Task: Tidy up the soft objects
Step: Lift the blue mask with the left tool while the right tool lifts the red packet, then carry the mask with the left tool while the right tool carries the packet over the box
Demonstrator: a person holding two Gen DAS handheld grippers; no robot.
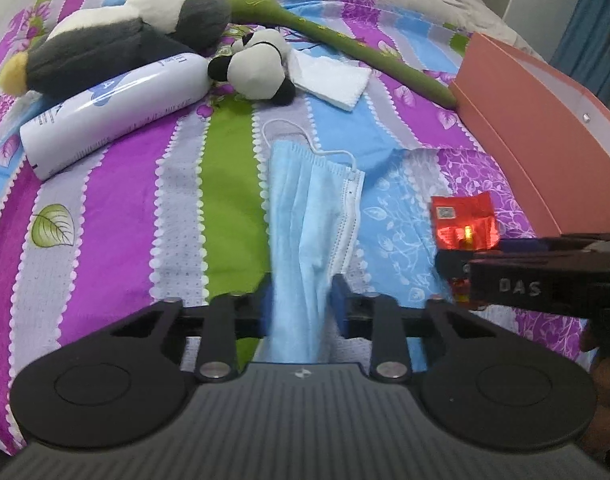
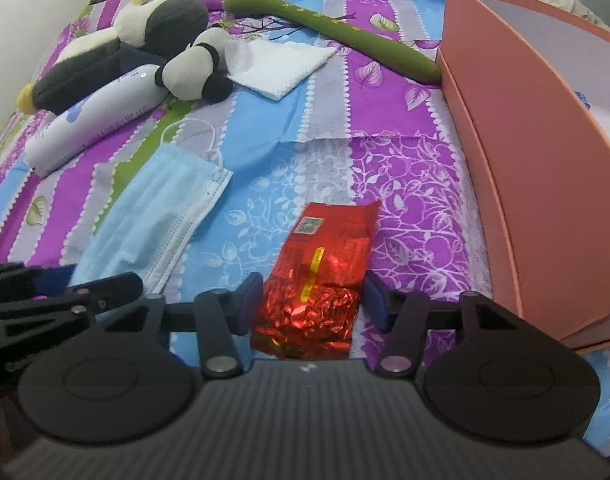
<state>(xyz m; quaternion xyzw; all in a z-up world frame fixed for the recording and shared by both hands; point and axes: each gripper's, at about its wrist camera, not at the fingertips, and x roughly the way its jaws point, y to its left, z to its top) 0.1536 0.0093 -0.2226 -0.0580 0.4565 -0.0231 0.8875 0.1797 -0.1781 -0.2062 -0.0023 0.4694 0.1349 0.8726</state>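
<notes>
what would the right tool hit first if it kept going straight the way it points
The red foil packet already lies between the right tool fingers, so it meets that first. Beyond it is only the patterned bedsheet; depth there is unclear.

Crinkled glossy foil packet (image 2: 317, 280); matt pleated fabric mask (image 1: 313, 208).

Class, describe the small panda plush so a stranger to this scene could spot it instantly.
Start at the striped bedspread, far from the pink box. Between the white bottle and the folded white cloth lies the small panda plush. Unlike the bigger grey-and-white plush behind it, it is white with black limbs.
</notes>
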